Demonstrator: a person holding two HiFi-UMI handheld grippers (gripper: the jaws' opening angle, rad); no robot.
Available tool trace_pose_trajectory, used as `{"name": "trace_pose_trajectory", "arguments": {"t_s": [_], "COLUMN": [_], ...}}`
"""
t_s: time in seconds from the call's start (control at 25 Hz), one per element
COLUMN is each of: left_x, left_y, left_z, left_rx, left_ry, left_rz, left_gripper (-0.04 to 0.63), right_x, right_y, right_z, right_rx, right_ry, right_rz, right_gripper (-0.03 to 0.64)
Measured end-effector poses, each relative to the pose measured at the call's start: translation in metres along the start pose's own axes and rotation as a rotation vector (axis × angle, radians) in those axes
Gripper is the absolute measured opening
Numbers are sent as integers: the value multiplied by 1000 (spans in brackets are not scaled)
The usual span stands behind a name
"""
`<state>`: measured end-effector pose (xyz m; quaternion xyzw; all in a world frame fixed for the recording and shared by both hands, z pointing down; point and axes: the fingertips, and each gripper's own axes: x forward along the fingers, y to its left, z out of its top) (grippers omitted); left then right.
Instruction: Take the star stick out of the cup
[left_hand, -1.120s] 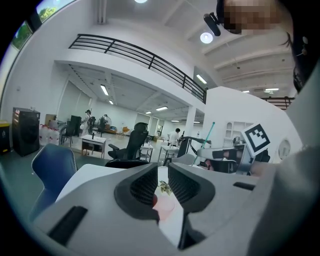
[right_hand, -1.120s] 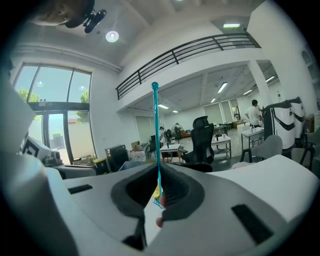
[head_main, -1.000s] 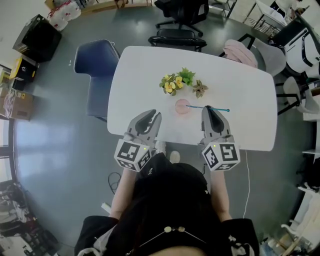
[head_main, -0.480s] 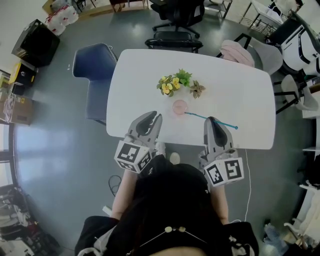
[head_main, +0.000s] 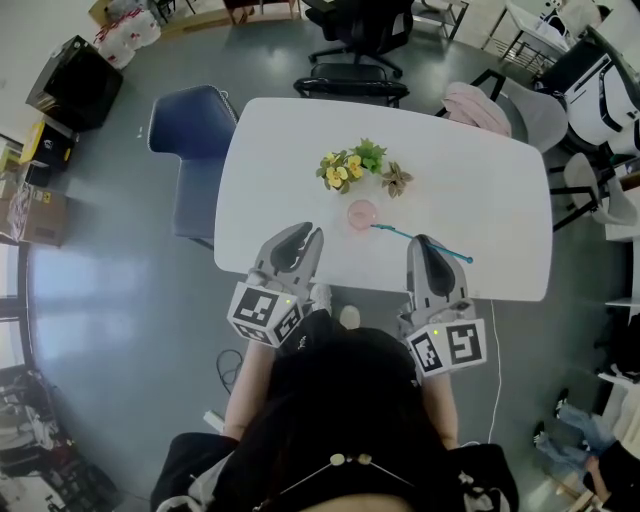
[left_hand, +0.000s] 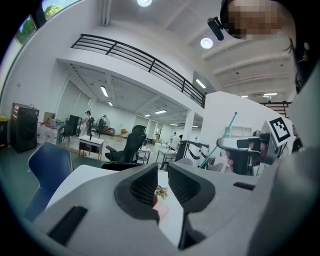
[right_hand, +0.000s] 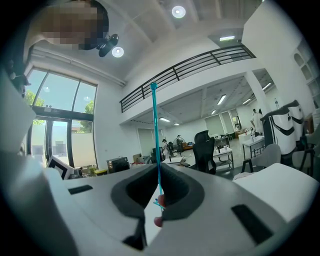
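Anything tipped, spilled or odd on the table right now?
Nothing stands out. The pink cup stands upright beside the flowers, nothing spilled, and the right claw holds the teal star stick.

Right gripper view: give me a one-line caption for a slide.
The right gripper, jaws shut on the teal star stick, holds it upright against a bright hall.

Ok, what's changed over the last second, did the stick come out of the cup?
The right gripper, shut on the star stick, drew back toward the person, and the stick swung from level to slanted. Its end moved from over the cup to the cup's near edge; whether it is fully clear cannot be told. The left gripper, cup and flowers stayed put.
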<state>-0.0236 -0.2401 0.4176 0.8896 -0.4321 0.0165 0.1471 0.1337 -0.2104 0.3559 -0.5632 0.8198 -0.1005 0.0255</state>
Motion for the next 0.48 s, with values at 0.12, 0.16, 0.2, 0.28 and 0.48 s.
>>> {"name": "trace_pose_trajectory", "arguments": {"t_s": [0.12,0.16,0.2,0.28,0.48], "left_x": [-2,-2,-2,-3,-5], "left_y": [0,-1,-1,0,-1], "left_z": [-2,-3,-3,-2,0], "left_rx": [-1,-1,0,1,3], "left_ry": [-1,-1,-1,0,0], "left_rz": [4,5,6,7,8], "left_gripper": [64,66,66,66,65], "right_x": [-1,-1,-1,-1,-2], "right_y": [0,0,0,0,3], "right_z": [0,0,0,2,9], "right_rx": [-1,-1,0,-1,-5], "right_ry": [-4,-5,-6,-6,-13], "right_rz": [5,5,6,7,11], "right_gripper": [18,18,18,18,18]}}
